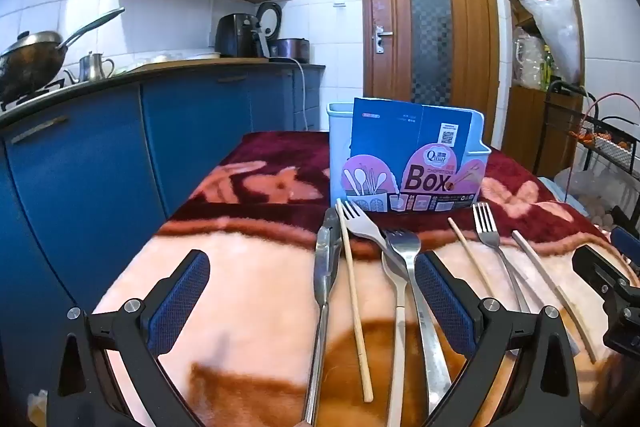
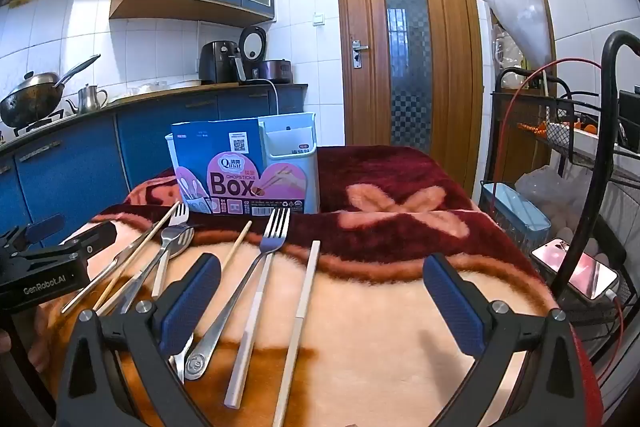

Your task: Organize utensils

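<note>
A pale blue utensil holder (image 1: 404, 163) in a "Chopsticks Box" sleeve stands upright at the back of the blanket-covered table (image 1: 248, 267). In front of it lie a knife (image 1: 326, 259), a wooden chopstick (image 1: 352, 291), two crossed forks (image 1: 404, 247), another fork (image 1: 490, 235) and a white chopstick (image 1: 540, 267). My left gripper (image 1: 312, 303) hovers open over the knife and the crossed forks, holding nothing. My right gripper (image 2: 322, 307) stands open above a fork (image 2: 274, 231) and the white chopstick (image 2: 306, 291), apart from both. The holder (image 2: 240, 171) is at centre left in the right wrist view.
Blue kitchen cabinets (image 1: 100, 167) with a wok (image 1: 28, 63) and a kettle run along the left. A wooden door (image 2: 408, 39) is behind the table. A black wire rack (image 2: 560, 147) and a phone (image 2: 576, 267) on charge stand close to the table's right edge.
</note>
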Demonstrator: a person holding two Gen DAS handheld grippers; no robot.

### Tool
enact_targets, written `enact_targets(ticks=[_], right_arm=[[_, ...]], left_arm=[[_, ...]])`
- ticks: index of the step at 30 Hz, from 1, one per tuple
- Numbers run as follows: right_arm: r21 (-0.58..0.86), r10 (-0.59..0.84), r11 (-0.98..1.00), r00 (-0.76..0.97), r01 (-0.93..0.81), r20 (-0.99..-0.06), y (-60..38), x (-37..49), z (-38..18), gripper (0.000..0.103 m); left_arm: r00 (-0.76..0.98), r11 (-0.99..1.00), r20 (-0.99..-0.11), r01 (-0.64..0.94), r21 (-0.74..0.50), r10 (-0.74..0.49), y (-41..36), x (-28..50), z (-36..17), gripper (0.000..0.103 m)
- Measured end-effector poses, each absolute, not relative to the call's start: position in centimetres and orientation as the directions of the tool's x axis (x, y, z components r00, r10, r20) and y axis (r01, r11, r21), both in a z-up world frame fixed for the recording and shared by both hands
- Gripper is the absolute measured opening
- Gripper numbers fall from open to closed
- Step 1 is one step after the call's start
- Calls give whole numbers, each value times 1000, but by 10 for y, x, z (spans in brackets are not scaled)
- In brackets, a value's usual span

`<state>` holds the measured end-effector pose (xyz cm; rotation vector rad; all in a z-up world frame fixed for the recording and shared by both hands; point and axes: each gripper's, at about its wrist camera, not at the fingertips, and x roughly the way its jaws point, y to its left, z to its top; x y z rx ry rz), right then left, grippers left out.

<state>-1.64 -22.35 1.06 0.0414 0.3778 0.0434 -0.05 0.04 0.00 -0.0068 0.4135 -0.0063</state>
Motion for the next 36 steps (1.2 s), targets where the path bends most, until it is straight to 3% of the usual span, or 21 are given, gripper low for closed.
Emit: enact_targets(ticks=[36], right_arm=[[51, 48, 998, 929, -31, -368, -223, -17, 10, 103]], left_arm=[[908, 1000, -419, 8, 11, -3, -2, 0, 4, 102]])
